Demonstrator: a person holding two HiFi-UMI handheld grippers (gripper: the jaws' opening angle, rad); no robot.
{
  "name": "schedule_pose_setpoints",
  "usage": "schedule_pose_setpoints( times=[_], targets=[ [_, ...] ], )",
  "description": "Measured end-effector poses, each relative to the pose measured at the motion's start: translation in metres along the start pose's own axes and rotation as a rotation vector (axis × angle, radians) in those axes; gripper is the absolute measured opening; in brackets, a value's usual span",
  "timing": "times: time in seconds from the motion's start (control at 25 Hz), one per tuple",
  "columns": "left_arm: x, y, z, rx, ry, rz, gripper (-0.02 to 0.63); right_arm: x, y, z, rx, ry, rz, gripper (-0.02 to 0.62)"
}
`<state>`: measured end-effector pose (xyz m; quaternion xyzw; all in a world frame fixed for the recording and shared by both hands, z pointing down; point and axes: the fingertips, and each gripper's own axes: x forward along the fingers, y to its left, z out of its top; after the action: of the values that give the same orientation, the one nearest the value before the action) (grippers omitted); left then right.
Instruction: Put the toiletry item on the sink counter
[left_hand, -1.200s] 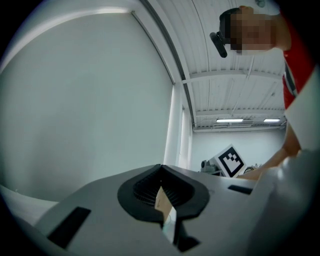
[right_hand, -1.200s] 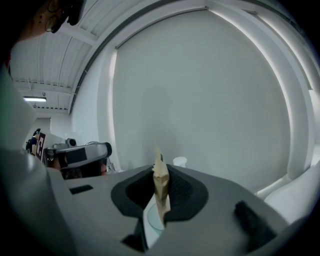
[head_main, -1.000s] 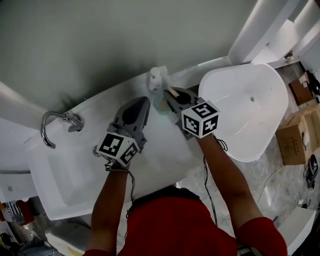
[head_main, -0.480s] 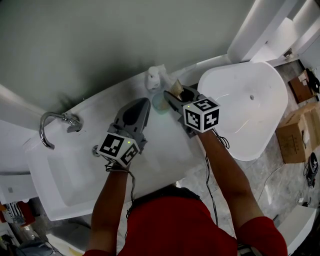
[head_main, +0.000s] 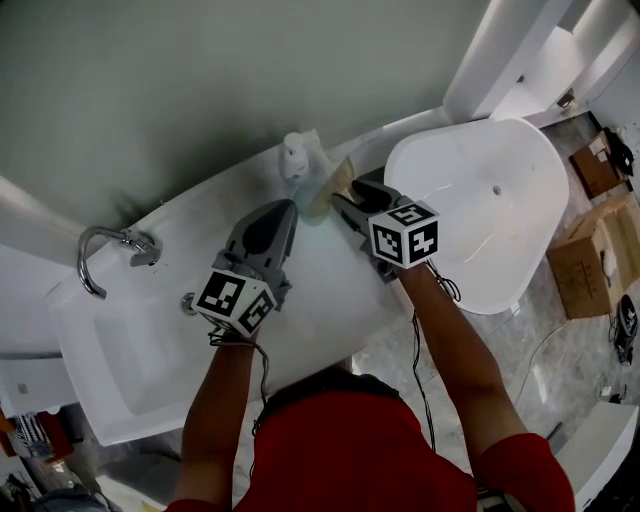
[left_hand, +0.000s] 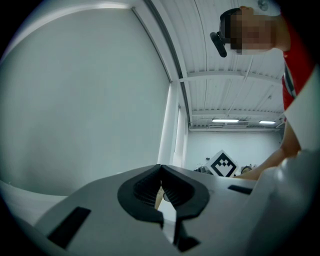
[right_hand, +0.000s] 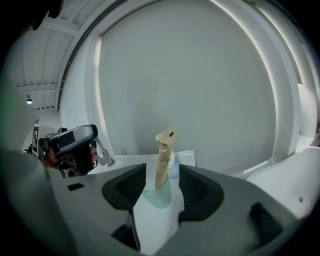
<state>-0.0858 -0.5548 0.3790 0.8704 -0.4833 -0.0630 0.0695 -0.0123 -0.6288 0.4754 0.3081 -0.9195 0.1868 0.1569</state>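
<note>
- The counter runs slantwise below a grey-green wall. Its sink basin and faucet lie at the left end, and a white rounded fixture sits just past the right end.
- The pale green cup stands on the counter at the back right, near the wall and just beside the soap dispenser. A tan tube stands tilted in it.
- Bare counter lies between the cup and the basin, under both grippers.
- The right gripper tilts down toward the cup from the front edge. Its fingers have just been opening and now stand released on either side of the cup and the tube, not pressing on them.
- The left gripper is held level over the middle of the counter, left of the cup, with its fingers clenched on nothing.
</note>
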Motion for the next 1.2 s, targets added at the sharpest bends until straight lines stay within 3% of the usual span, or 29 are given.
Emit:
schedule_pose_setpoints(
  times=[0.28, 0.44, 0.68, 1.2],
  targets=[
    [-0.006, -0.024, 0.007, -0.004, -0.019, -0.023, 0.018, -0.06, 0.05, 0.012, -0.1, -0.143, 0.072, 0.189],
    [-0.013, -0.041, 0.012, -0.002, -0.035, -0.041, 0.018, -0.089, 0.081, 0.03, -0.152, -0.241, 0.106, 0.067],
    [-0.022, -0.068, 0.019, 0.013, -0.052, -0.073, 0.018, -0.116, 0.111, 0.046, -0.206, -0.327, 0.148, 0.032],
    [-0.04, -0.09, 0.027, 0.032, -0.064, -0.096, 0.018, -0.132, 0.144, 0.044, -0.23, -0.372, 0.172, 0.028]
  ],
)
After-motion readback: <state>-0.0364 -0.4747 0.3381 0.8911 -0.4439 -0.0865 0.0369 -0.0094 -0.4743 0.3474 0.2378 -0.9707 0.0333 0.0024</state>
